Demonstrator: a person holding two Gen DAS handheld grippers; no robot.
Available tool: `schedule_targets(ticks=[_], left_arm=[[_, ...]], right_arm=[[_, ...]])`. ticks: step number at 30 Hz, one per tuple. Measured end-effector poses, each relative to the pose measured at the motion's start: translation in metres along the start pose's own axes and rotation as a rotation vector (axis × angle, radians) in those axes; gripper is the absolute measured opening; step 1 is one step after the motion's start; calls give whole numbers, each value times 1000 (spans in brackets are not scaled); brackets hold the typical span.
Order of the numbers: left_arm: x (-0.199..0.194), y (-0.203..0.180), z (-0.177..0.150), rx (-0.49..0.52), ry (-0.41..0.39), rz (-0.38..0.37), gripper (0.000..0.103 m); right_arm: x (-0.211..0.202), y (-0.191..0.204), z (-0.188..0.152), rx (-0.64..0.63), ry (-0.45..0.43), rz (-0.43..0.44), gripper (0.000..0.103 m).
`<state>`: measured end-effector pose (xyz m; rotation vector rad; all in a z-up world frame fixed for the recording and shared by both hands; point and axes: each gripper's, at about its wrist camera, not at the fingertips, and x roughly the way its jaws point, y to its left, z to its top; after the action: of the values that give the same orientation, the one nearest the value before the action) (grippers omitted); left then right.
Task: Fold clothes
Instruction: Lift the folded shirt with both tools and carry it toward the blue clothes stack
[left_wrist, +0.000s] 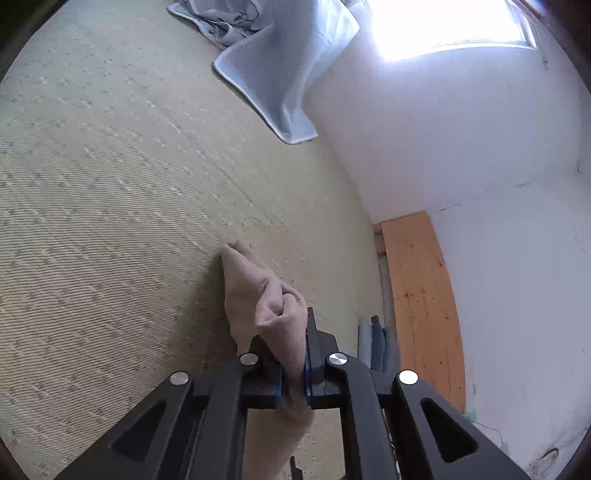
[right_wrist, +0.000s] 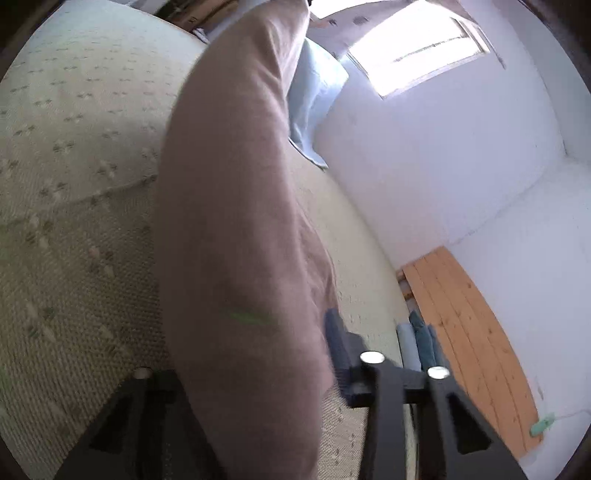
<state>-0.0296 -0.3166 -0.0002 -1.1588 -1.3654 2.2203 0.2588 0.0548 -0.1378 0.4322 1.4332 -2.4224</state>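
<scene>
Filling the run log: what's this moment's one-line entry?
left gripper: shut on beige garment | right gripper: cannot tell | stage: lifted above mat

Left claw (left_wrist: 293, 363): black linkage arms with blue-padded fingers (left_wrist: 309, 380), jaws drawn nearly together and pinching a bunched fold of beige garment (left_wrist: 273, 314) that rises ahead of the fingertips. Right claw (right_wrist: 295, 354): only its right finger (right_wrist: 338, 339) shows; the same beige cloth drapes across the jaw gap and hides the left finger, so its closure cannot be read.
</scene>
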Motion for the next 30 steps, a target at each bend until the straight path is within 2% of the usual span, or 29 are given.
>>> schedule_targets(ticks=[1,7,12,15,21,25,30], left_arm=[[0,2,0,-4,-5,5,6],[-4,2,0,-31,-38,19,6],[-6,-12,-3,-45,-66,10,6],[-7,-22,-4,-46,-81,2,6],[-11,-83,-16,6,-87,-14,6],[-10,-137,-30,43,-86,-21,6],[-5,-199,-50,78,-59,-30,6]], right_arm=[[-1,0,0,-6,-14,14,12],[-1,-24,2,8,-73,120,11],[3,-81,7,88,-94,299,9],[3,-118,9,130,-97,376,9],[-16,-203,-7,227,-94,484,8],[-49,-245,-7,295,-110,553,8],[-93,-303,-27,375,-132,629,8]])
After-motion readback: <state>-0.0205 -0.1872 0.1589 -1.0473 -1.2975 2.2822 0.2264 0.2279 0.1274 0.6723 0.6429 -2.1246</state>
